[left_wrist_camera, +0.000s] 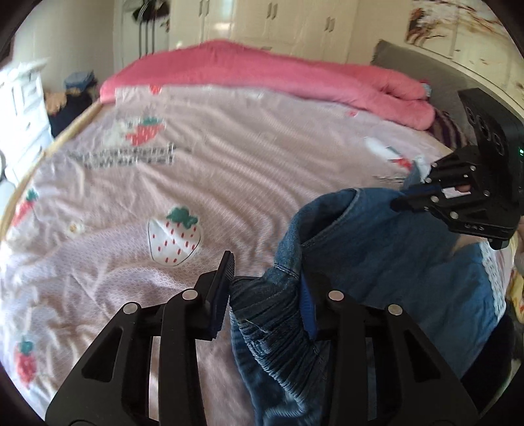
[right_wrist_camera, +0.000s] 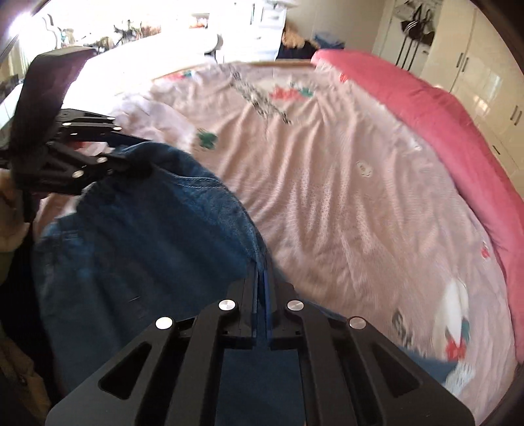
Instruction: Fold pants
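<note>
Blue denim pants point(left_wrist_camera: 376, 262) hang lifted above a pink bed sheet point(left_wrist_camera: 229, 183). My left gripper point(left_wrist_camera: 267, 285) has its jaws apart with the gathered elastic waistband point(left_wrist_camera: 271, 324) bunched between them, against the right pad. My right gripper point(right_wrist_camera: 261, 278) is shut on the denim pants point(right_wrist_camera: 147, 245) at an edge. It shows in the left wrist view point(left_wrist_camera: 406, 196) at the right, pinching the cloth. The left gripper shows in the right wrist view point(right_wrist_camera: 131, 157) at the left, at the cloth's far corner.
The sheet point(right_wrist_camera: 344, 196) has strawberry prints point(left_wrist_camera: 173, 239). A rolled pink quilt point(left_wrist_camera: 278, 75) lies along the bed's far side. White wardrobes point(left_wrist_camera: 294, 23) stand behind it. A white dresser point(left_wrist_camera: 23, 108) stands at the left.
</note>
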`<action>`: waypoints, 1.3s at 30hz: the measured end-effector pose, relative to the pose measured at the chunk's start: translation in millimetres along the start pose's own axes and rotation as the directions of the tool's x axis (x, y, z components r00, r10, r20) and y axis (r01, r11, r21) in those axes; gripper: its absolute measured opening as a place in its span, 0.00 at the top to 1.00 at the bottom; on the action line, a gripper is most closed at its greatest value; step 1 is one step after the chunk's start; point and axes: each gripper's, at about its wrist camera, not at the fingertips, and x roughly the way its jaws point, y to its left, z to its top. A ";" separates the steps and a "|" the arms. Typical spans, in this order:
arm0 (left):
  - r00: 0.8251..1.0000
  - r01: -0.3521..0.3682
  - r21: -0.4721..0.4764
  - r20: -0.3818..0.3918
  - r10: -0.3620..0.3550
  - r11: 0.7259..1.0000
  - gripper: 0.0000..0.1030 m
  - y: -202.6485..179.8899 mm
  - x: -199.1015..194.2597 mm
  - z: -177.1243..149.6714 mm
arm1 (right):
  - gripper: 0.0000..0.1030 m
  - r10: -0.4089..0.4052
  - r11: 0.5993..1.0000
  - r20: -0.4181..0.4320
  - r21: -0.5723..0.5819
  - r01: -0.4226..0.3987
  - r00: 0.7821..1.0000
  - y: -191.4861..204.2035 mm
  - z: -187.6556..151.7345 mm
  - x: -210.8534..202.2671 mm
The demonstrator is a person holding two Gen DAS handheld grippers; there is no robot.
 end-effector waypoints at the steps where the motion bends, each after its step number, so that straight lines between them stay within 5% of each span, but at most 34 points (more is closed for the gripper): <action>1: 1.000 0.003 0.013 0.020 -0.003 1.000 0.72 -4.1 -8.7 -0.4 | 0.98 0.003 1.000 0.016 0.007 -0.003 1.000 6.9 -4.8 -13.0; 7: 0.993 0.057 0.081 0.095 -0.064 0.995 0.72 -31.6 -56.3 -26.9 | 0.98 0.024 0.997 0.082 0.068 -0.030 0.996 60.9 -42.3 -72.1; 15: 0.998 0.037 0.193 0.041 -0.045 0.981 0.71 -58.5 -78.5 -87.4 | 0.98 0.096 0.985 0.077 0.135 -0.106 0.992 134.2 -100.7 -80.4; 24: 1.000 -0.011 0.206 0.016 0.008 0.978 0.70 -66.0 -90.3 -116.6 | 0.95 0.131 0.959 0.079 0.243 -0.147 0.988 161.7 -128.1 -55.7; 32: 0.991 -0.074 0.285 0.129 0.039 0.956 0.69 -76.8 -100.2 -94.0 | 0.94 0.118 0.947 0.152 0.279 -0.157 0.981 157.0 -123.4 -66.9; 37: 0.998 -0.067 0.241 0.037 0.060 0.968 0.65 -64.4 -82.0 -133.0 | 0.92 0.136 0.948 0.094 0.277 -0.157 0.986 167.8 -133.5 -48.2; 39: 0.997 -0.068 0.216 0.046 0.060 0.974 0.54 -64.1 -87.7 -143.8 | 0.92 0.135 0.949 0.070 0.277 -0.149 0.988 169.3 -135.7 -43.9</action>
